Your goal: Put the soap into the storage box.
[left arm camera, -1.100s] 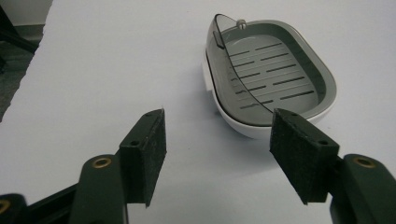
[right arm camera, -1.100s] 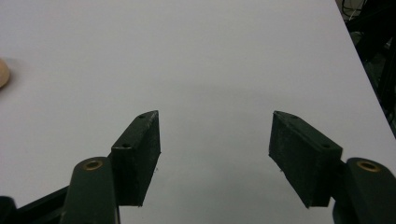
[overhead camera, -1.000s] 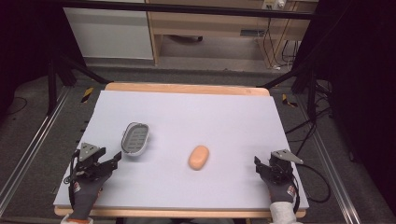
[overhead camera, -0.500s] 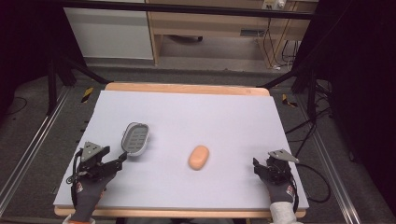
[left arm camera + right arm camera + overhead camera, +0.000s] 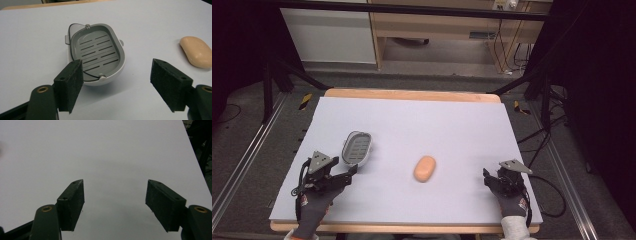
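White table (image 5: 412, 120): soap dish (image 5: 96, 56) near left gripper (image 5: 117, 85), just opening, empty; soap (image 5: 425, 168) untouched; right gripper (image 5: 115, 202) spread wide, idle.

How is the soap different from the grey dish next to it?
The soap is a solid, peach-coloured, rounded bar; the soap dish is grey, hollow and slotted inside. The soap dish looks bigger and lies nearer the left gripper; the soap lies mid-table. Both rest on the white table, untouched.
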The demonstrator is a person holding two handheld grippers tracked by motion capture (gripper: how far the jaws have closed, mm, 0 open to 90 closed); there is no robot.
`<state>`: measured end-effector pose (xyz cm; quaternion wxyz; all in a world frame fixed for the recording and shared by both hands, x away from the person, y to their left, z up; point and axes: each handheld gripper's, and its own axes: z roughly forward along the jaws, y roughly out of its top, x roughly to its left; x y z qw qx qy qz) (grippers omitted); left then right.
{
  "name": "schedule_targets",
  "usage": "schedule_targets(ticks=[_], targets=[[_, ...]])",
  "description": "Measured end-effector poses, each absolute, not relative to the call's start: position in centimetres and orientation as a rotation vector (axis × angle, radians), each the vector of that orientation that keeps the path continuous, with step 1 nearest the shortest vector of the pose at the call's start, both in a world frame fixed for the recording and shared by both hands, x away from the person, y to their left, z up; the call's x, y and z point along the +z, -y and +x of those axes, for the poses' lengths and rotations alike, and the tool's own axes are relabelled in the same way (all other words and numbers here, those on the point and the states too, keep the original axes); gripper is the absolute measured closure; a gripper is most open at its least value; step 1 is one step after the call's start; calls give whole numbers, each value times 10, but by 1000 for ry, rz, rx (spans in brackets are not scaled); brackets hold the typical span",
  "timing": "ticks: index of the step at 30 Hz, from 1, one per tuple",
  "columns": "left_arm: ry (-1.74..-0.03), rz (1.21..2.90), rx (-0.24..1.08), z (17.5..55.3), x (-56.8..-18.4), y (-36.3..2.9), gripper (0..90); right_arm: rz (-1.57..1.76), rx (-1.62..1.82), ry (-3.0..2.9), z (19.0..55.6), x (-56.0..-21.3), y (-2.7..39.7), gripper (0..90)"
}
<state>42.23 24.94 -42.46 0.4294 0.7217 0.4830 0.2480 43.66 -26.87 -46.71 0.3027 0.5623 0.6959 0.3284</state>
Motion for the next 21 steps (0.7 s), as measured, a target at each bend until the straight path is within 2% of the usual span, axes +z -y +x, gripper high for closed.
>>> schedule_targets(ticks=[21], targets=[[-1111,1877,589,432,-410,-215,236,1468,860,-1847,438,-464,268,347]])
